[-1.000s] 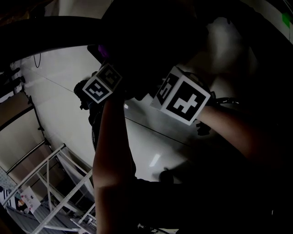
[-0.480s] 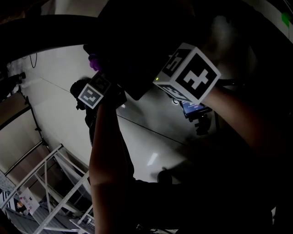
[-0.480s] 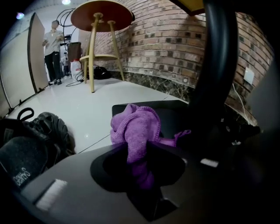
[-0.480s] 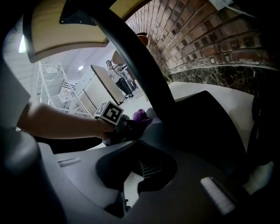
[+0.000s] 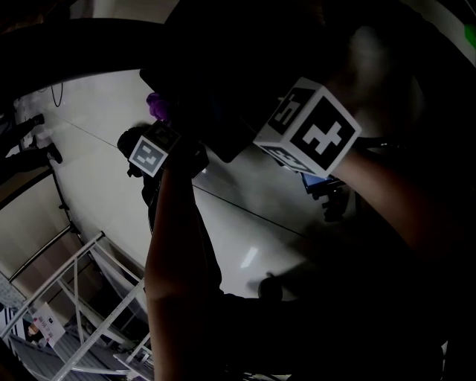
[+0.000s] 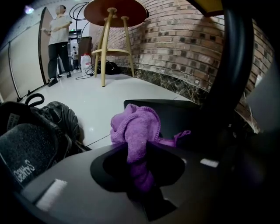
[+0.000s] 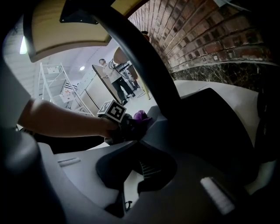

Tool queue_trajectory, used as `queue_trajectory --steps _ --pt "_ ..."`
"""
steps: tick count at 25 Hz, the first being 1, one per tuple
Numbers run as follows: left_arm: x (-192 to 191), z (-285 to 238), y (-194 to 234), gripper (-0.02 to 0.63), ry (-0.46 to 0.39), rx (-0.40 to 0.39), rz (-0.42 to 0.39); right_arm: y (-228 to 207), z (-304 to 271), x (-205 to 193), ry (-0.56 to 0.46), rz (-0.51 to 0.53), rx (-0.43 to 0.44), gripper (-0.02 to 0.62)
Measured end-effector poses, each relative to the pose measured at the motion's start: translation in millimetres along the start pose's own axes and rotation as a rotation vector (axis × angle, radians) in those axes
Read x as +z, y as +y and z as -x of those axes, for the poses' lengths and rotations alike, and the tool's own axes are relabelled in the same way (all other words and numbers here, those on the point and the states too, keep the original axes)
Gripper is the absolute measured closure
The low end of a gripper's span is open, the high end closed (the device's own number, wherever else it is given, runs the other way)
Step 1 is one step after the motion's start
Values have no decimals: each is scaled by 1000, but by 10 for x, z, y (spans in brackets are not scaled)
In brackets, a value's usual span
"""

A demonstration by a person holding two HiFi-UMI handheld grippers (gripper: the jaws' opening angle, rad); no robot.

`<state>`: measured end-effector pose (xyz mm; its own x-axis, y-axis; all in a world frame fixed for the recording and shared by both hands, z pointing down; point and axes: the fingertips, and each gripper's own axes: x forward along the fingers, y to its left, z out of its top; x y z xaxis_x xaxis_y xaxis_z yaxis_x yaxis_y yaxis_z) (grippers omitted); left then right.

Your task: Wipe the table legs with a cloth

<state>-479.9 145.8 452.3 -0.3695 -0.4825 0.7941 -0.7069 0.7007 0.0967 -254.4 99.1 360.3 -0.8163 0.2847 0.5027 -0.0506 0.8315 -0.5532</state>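
The left gripper is clenched on a purple cloth. The cloth's bunched end faces the curved black bench leg, probably to give a soft pad for wiping, though contact cannot be confirmed. The right gripper hangs slightly parted and empty beside that leg. Open floor lies to the left, and a brick wall crowds the far side.

Place: looks like an open studio or workshop hall
Walls: red brick wall, right of the fingers of the left gripper
Floor: glossy white floor ahead of them
Stuff: round brown wooden table, white metal rack
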Motion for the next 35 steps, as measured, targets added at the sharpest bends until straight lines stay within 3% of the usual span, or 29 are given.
queue_trajectory --steps 3,9,11,13,20,27,31,35 --pt "51 0 -137 495 -34 -79 -34 55 -46 -49 -1 7 9 593" --pt "340 89 -1007 495 -107 -346 -150 91 -44 3 -7 7 18 592" --pt "409 107 -1186 495 -115 -393 -180 83 -30 12 -5 8 16 592" --pt "436 60 -1134 489 -112 -386 -166 89 -35 4 -5 4 19 592" --pt "635 -215 -596 488 -138 -262 1 65 -41 -25 -9 -17 36 593" --pt "915 -499 -160 488 -74 -128 -37 13 44 36 -29 -41 44 594" --pt "910 -565 161 488 -85 -21 127 0 75 -17 -23 -50 48 593" --pt "785 -478 14 489 -104 -42 227 -2 132 -18 -28 -71 48 593"
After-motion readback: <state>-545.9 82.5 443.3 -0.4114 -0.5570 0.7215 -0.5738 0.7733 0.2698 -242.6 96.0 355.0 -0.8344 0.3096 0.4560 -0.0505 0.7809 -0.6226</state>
